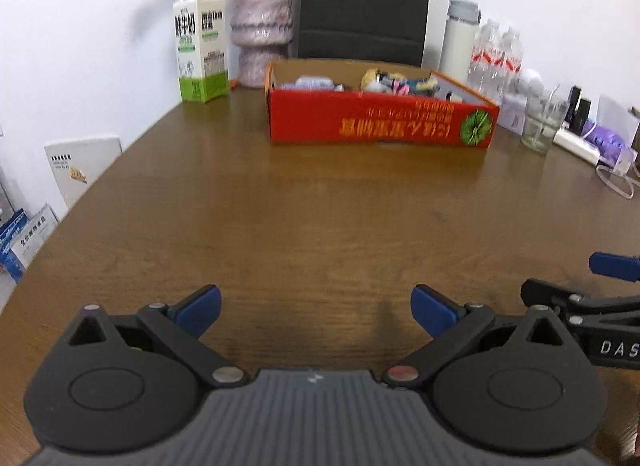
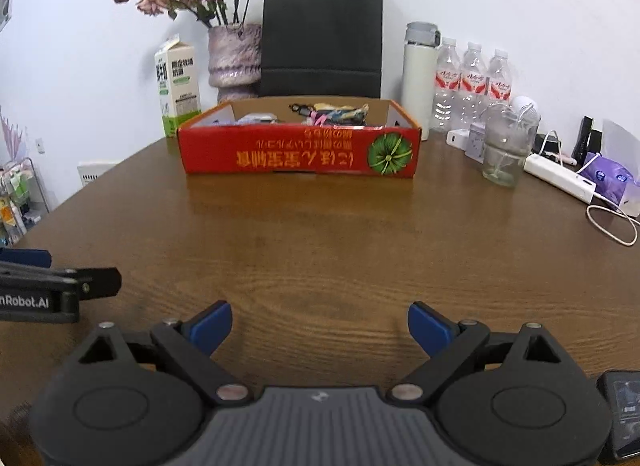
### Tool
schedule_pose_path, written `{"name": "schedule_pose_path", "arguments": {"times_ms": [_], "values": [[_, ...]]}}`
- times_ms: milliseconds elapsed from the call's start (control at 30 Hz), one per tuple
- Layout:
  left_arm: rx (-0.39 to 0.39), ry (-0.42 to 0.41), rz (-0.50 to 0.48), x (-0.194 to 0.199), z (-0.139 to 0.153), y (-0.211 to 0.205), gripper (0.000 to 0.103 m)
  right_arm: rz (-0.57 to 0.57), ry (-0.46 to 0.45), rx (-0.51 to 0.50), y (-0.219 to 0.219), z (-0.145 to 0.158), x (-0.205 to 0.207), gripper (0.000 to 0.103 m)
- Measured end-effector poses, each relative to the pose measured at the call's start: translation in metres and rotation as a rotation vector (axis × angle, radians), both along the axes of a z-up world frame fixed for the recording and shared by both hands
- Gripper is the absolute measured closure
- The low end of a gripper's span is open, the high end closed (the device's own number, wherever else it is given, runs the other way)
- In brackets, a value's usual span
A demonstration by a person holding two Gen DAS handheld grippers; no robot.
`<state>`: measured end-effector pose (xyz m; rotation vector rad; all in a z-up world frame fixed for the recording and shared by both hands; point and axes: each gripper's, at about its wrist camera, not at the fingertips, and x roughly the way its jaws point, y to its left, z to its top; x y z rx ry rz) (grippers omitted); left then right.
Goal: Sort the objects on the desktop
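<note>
A red cardboard box point(image 1: 380, 121) stands at the far side of the brown table, and also shows in the right wrist view point(image 2: 300, 151). It holds several small objects, among them a colourful pouch point(image 2: 340, 113) and a pale packet point(image 1: 312, 83). My left gripper point(image 1: 316, 312) is open and empty, low over the table's near part. My right gripper point(image 2: 320, 330) is open and empty beside it. The right gripper shows at the right edge of the left wrist view point(image 1: 592, 298). The left gripper shows at the left edge of the right wrist view point(image 2: 52, 290).
Along the back wall stand a milk carton point(image 2: 178, 93), a vase of dried flowers point(image 2: 234, 61), a black paper bag point(image 2: 322, 37), a white flask point(image 2: 420, 73), three water bottles point(image 2: 472, 81) and a glass jar point(image 2: 504, 149). A power strip point(image 2: 560, 177) and a cable lie right. A dark device point(image 2: 624, 410) lies near right.
</note>
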<state>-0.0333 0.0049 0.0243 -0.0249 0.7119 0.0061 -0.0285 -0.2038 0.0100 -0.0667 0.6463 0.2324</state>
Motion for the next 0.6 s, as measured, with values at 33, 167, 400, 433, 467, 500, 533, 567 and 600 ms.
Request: {"name": "schedule_pose_path", "arguments": {"times_ms": [33, 167, 400, 433, 467, 500, 533, 567, 600], "values": [[0.006, 0.008, 0.013, 0.002, -0.003, 0.0, 0.0, 0.0, 0.008, -0.002, 0.001, -0.003, 0.002, 0.008], [-0.005, 0.017, 0.033, 0.007, -0.01, 0.002, 0.0, -0.003, 0.02, -0.006, 0.006, -0.007, 0.009, 0.008], [0.03, 0.025, 0.038, 0.017, -0.017, 0.0, 0.0, -0.013, 0.032, -0.012, 0.01, -0.014, 0.019, 0.008], [0.028, 0.028, 0.038, 0.018, -0.018, -0.001, 0.0, -0.012, 0.035, -0.014, 0.01, -0.015, 0.021, 0.008], [0.034, 0.017, 0.04, 0.019, -0.019, -0.001, 0.0, -0.012, 0.039, -0.018, 0.011, -0.016, 0.022, 0.008], [0.038, 0.012, 0.038, 0.02, -0.019, -0.002, 0.0, -0.013, 0.04, -0.021, 0.012, -0.017, 0.023, 0.008], [0.035, 0.012, 0.035, 0.021, -0.019, -0.002, 0.0, -0.013, 0.042, -0.023, 0.012, -0.018, 0.024, 0.008], [0.032, 0.012, 0.033, 0.022, -0.019, -0.002, 0.0, -0.013, 0.042, -0.022, 0.013, -0.018, 0.026, 0.008], [0.032, 0.009, 0.032, 0.024, -0.02, -0.002, 0.0, -0.015, 0.046, -0.022, 0.014, -0.019, 0.027, 0.008]]}}
